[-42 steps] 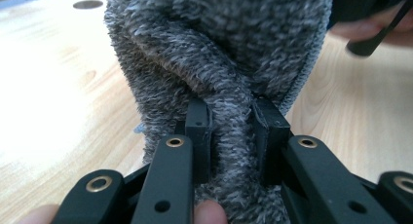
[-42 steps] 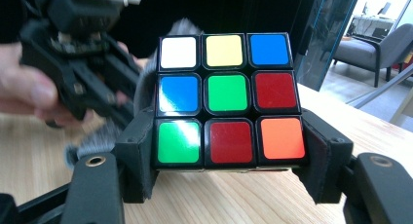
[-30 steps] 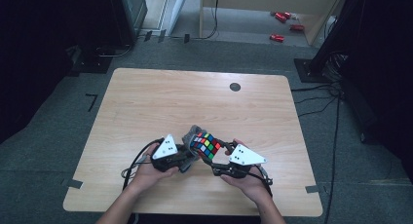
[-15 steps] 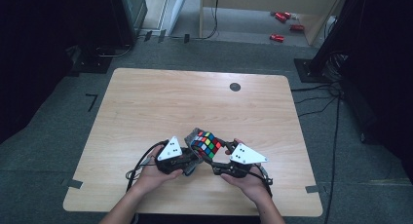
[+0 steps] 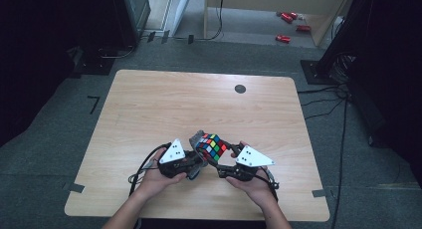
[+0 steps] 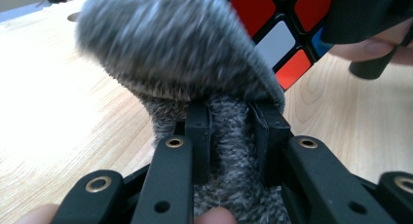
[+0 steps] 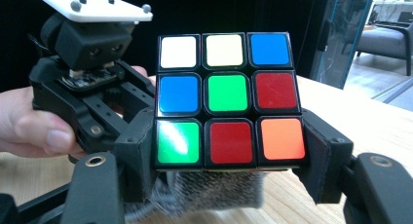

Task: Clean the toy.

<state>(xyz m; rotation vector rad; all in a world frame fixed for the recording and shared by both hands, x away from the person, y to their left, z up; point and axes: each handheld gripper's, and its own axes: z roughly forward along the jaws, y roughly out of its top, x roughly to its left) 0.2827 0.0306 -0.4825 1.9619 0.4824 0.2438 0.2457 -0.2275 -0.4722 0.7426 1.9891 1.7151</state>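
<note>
My left tool (image 5: 195, 162) and right tool (image 5: 219, 164) meet at the lower middle of the high view, near the counter's (image 5: 164, 104) front edge. The cube (image 5: 211, 146) sits between them, in my right tool, with the cloth (image 5: 195, 138) at its left, under it.

Bare tabletop (image 5: 199, 104) beyond cube (image 5: 211, 146)

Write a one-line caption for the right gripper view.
Right gripper clamps a scrambled puzzle cube above a grey fuzzy cloth, left gripper alongside.
</note>
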